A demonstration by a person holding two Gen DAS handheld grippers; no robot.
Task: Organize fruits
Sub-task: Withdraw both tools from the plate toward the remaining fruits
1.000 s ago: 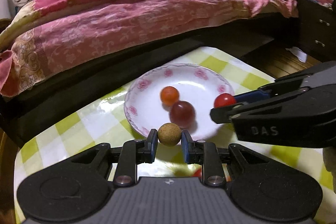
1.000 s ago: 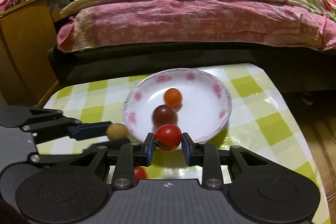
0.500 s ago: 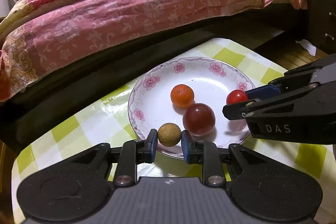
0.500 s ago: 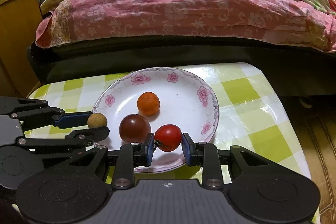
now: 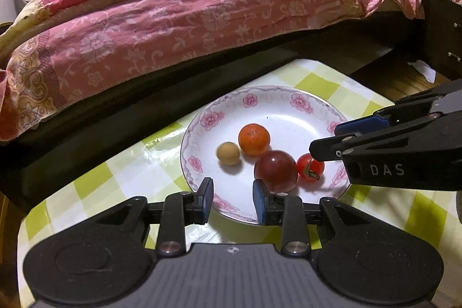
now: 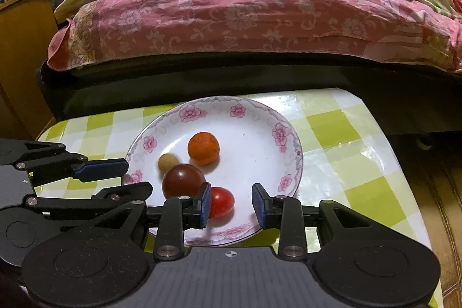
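Note:
A white plate with pink flowers [image 5: 291,103] [image 6: 251,114] sits on the green-checked table. In it lie a small tan fruit [image 5: 228,153] [image 6: 167,162], an orange [image 5: 254,139] [image 6: 203,148], a dark red plum [image 5: 275,171] [image 6: 183,181] and a red cherry tomato [image 5: 310,167] [image 6: 221,202]. My left gripper [image 5: 233,200] is open and empty over the plate's near rim. My right gripper [image 6: 232,205] is open, with the tomato resting on the plate beside its left finger. It also shows in the left wrist view [image 5: 332,139], and the left gripper shows in the right wrist view [image 6: 135,176].
A bed with a pink floral quilt [image 5: 202,5] [image 6: 245,5] runs along the table's far side on a dark frame. A wooden cabinet [image 6: 20,54] stands at the left. The table edge drops off to the right [image 6: 387,134] over a wooden floor.
Both grippers have opened over the plate. The tan fruit left the left gripper and the cherry tomato left the right gripper; both now lie in the plate.

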